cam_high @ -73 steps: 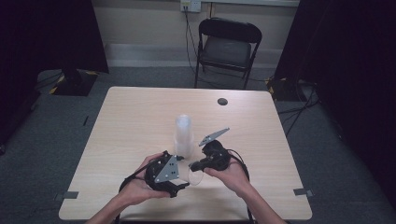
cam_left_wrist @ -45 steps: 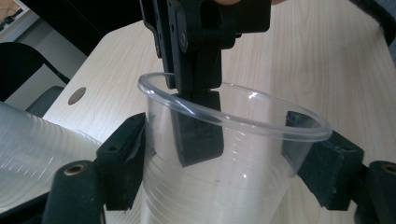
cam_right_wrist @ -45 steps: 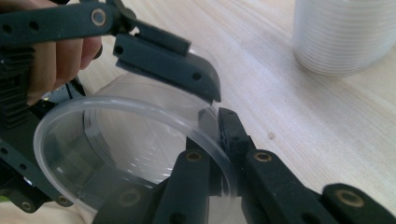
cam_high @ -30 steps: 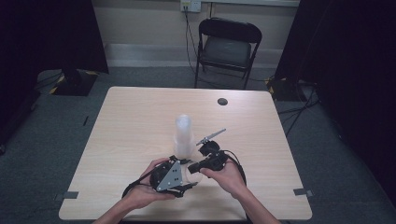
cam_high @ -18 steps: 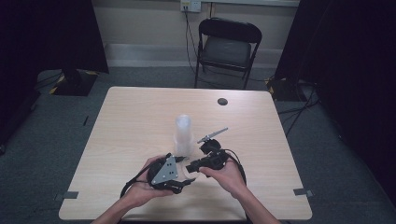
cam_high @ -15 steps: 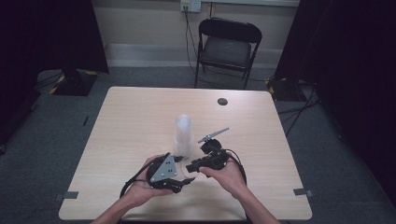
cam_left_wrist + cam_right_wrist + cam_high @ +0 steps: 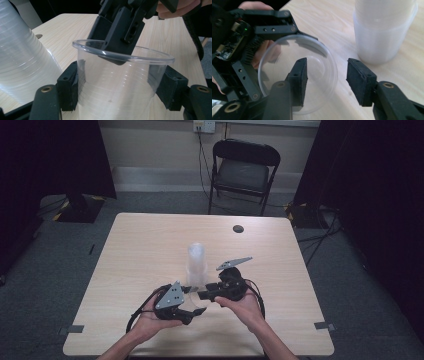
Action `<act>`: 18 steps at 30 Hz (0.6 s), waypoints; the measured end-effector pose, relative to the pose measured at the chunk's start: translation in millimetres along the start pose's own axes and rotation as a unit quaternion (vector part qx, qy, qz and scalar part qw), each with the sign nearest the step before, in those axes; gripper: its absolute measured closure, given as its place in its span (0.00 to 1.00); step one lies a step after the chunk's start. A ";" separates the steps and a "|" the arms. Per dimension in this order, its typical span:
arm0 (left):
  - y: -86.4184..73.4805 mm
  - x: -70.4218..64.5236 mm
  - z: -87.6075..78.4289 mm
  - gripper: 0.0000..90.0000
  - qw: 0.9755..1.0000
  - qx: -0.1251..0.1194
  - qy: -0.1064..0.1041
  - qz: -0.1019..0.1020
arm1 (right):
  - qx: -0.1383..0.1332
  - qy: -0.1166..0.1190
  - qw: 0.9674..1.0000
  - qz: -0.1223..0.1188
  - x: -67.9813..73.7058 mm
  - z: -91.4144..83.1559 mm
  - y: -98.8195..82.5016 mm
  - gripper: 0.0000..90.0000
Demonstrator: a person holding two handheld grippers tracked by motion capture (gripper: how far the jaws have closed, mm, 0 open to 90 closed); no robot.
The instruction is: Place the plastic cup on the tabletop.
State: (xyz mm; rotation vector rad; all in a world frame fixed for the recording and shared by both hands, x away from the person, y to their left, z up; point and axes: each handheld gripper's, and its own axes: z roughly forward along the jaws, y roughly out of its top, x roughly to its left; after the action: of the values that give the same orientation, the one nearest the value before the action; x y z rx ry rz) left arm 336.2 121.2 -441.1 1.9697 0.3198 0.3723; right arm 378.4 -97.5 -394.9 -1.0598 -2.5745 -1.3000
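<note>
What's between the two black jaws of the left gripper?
A clear cup, pinched by the left gripper at both sides in its own view. One right jaw dips into its rim.

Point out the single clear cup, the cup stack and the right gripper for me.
clear cup (image 7: 117,90), left gripper view, on its front wall.
cup stack (image 7: 197,262), high view, on its side.
right gripper (image 7: 325,77), right gripper view, midway between its fingertips.
</note>
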 end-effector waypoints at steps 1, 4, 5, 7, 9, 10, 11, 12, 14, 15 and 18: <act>-0.3 0.1 -0.5 0.34 1.000 0.000 0.001 -0.002 | -0.007 -0.002 1.000 -0.006 0.4 -0.4 -0.1 0.56; -0.9 -0.4 -0.8 0.34 1.000 -0.006 0.006 -0.013 | -0.026 0.002 1.000 -0.010 1.5 -2.2 -1.1 0.56; -0.9 0.5 -1.7 0.34 1.000 -0.003 0.008 -0.014 | -0.030 0.001 0.999 -0.011 2.3 -3.0 -1.5 0.56; -1.4 1.7 -2.5 0.34 1.000 -0.006 0.010 -0.021 | -0.039 0.003 0.999 -0.015 3.1 -4.6 -2.0 0.56; -1.8 2.6 -3.8 0.34 0.999 -0.010 0.018 -0.028 | -0.049 0.005 0.999 -0.018 3.5 -7.1 -2.9 0.56; -1.9 3.1 -4.7 0.34 0.999 -0.008 0.020 -0.028 | -0.057 0.007 0.998 -0.020 3.3 -8.5 -3.6 0.56; -2.3 4.8 -5.8 0.34 0.999 -0.008 0.021 -0.025 | -0.061 0.005 0.998 -0.021 3.0 -9.3 -4.0 0.56; -2.4 5.0 -6.2 0.34 0.999 -0.008 0.022 -0.031 | -0.066 0.005 0.998 -0.022 2.1 -10.6 -4.6 0.56; -2.1 8.5 -9.0 0.34 0.999 -0.005 0.026 -0.024 | -0.075 0.004 0.997 -0.022 0.6 -12.4 -5.6 0.57; -2.1 10.0 -10.2 0.34 0.999 -0.008 0.027 -0.033 | -0.082 0.004 0.996 -0.022 -0.4 -13.9 -6.4 0.57; -0.4 15.8 -13.9 0.34 0.999 -0.016 0.033 -0.040 | -0.095 0.006 0.995 -0.025 -2.3 -18.6 -8.3 0.57</act>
State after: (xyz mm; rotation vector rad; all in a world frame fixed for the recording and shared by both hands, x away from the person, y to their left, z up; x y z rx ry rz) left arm 345.1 139.0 -434.2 1.9102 0.4303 0.3890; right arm 370.8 -115.8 -389.5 -1.0168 -2.5259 -1.5848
